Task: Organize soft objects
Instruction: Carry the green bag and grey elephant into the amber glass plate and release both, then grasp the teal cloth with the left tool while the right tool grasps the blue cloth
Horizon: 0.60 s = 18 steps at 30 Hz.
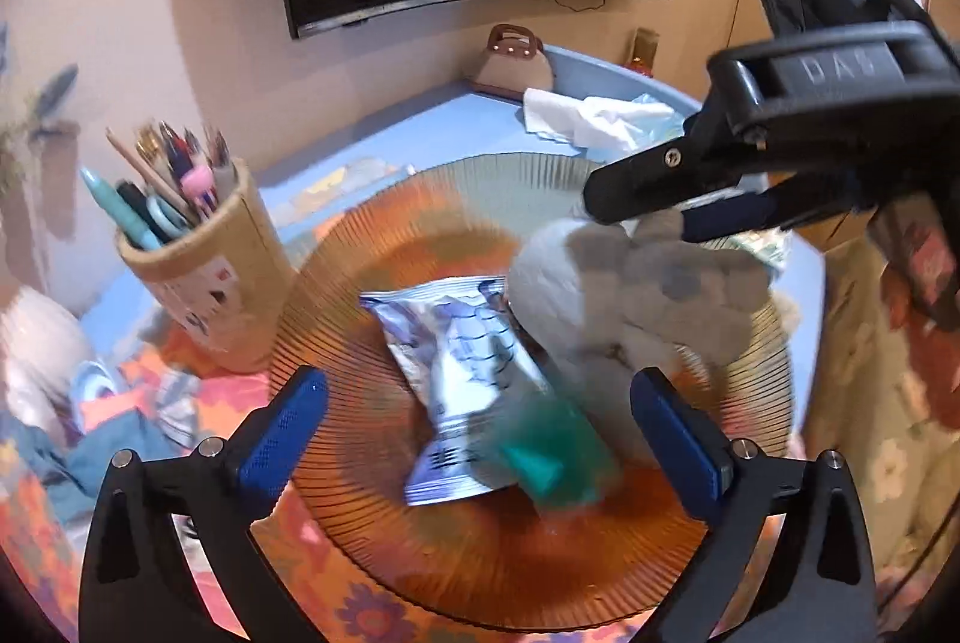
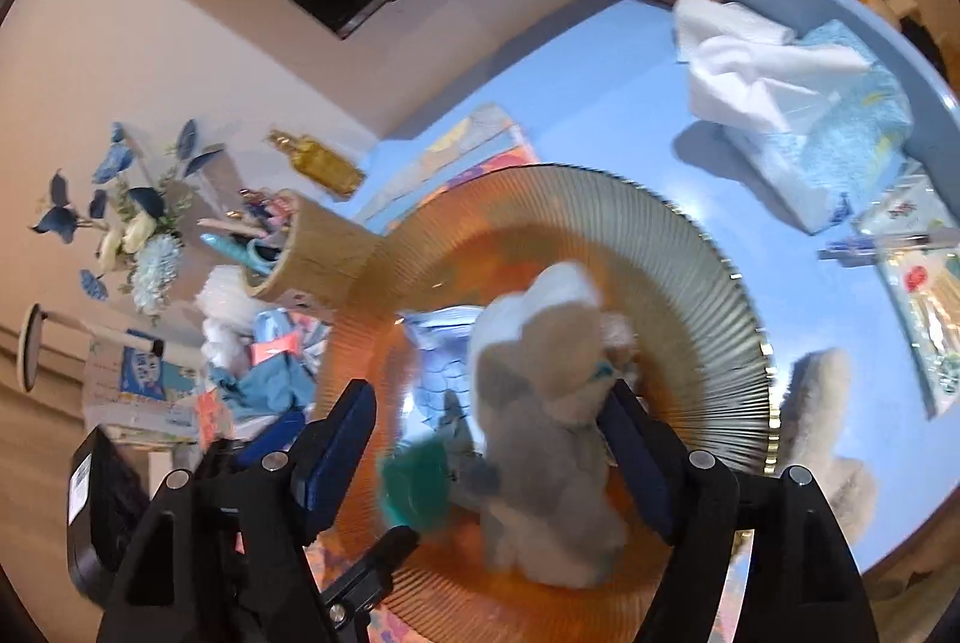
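Plush toy (image 2: 540,403) stands between spread right gripper (image 2: 492,439) fingers.

Warm indoor light; my fisheye views bend at dark rims, and the plush toy (image 2: 552,403) between my jaws is motion-blurred

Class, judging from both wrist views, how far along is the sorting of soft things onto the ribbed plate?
Done: the grey plush toy, foil packet and teal item lie on the ribbed plate. In hand: nothing; the left gripper and right gripper are open. Left: a second plush lies beside the plate.
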{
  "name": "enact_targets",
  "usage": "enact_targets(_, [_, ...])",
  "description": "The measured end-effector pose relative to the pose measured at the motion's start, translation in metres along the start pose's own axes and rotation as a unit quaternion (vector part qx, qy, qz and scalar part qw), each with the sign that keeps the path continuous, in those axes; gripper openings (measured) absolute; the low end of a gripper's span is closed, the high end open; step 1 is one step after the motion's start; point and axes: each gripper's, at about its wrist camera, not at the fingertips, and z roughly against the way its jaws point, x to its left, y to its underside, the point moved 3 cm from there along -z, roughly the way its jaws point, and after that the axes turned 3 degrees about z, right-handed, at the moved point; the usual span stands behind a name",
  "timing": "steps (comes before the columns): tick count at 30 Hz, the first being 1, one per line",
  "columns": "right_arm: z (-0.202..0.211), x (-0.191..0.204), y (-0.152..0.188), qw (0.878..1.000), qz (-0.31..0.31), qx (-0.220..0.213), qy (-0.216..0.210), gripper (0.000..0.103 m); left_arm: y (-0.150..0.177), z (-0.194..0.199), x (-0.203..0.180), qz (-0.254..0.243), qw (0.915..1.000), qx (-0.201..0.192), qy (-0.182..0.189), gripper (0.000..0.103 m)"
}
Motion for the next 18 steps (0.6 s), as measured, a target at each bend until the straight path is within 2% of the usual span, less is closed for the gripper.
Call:
enact_targets(4, [0.004,-0.002,0.002,1.0,0.001,-0.001,0.011,0.076,0.001,-0.001,0.002,0.007,0.9999,0.009,0.003,0.101])
enact_targets(8, [0.009,0.001,0.002,0.999,0.013,-0.007,0.048,0.076,0.004,0.002,0.013,0.03,0.9994,0.011,0.012,0.101])
enact_targets(13, [0.019,0.007,0.0,0.998,0.015,-0.019,0.055,0.076,0.005,0.009,0.026,0.049,0.9987,0.008,0.007,0.101])
enact_targets(18, [0.024,0.033,-0.003,0.997,0.032,-0.031,0.056,0.076,0.009,0.019,0.047,0.069,0.9976,0.006,-0.012,0.101])
